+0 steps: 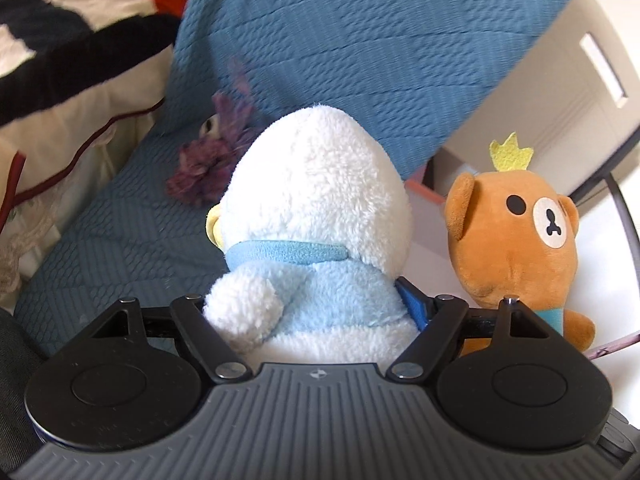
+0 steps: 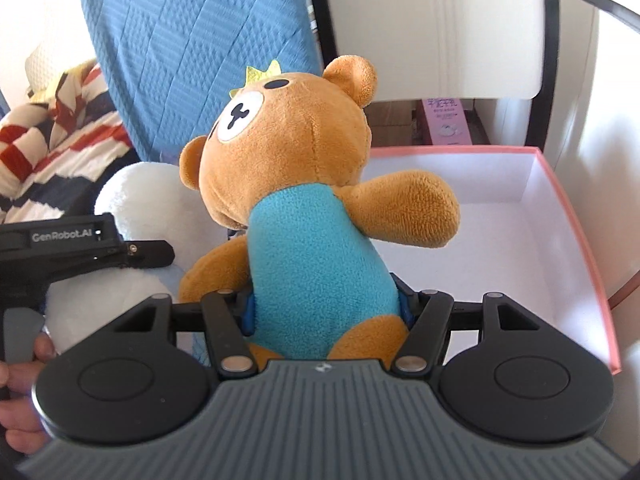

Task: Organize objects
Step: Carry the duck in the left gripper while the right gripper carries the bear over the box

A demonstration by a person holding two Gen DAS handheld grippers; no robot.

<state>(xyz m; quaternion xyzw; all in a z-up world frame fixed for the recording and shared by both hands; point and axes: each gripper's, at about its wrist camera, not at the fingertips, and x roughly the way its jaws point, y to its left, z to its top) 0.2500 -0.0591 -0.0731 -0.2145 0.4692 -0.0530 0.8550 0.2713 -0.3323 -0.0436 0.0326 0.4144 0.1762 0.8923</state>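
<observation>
While the left gripper (image 1: 316,312) clamps the white plush (image 1: 316,208) low on its body above the blue sofa (image 1: 360,32) and the right gripper (image 2: 326,308) pinches the brown bear (image 2: 304,184) beside the pink-rimmed box (image 2: 568,208), either top-heavy toy could tip, or seemingly bump its neighbour.

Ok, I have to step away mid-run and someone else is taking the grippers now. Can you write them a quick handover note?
Left gripper: shut on the white plush with the light-blue top, held by its body in the air over the blue sofa cover.
Right gripper: shut on the brown bear at its teal belly, held beside the pink box.
Box: open and, as far as the right wrist view shows, nothing in it yet.
Done: both toys picked up.
Left: probably set both toys in the box. A purple fluffy toy lies on the sofa and may need tidying too.
</observation>
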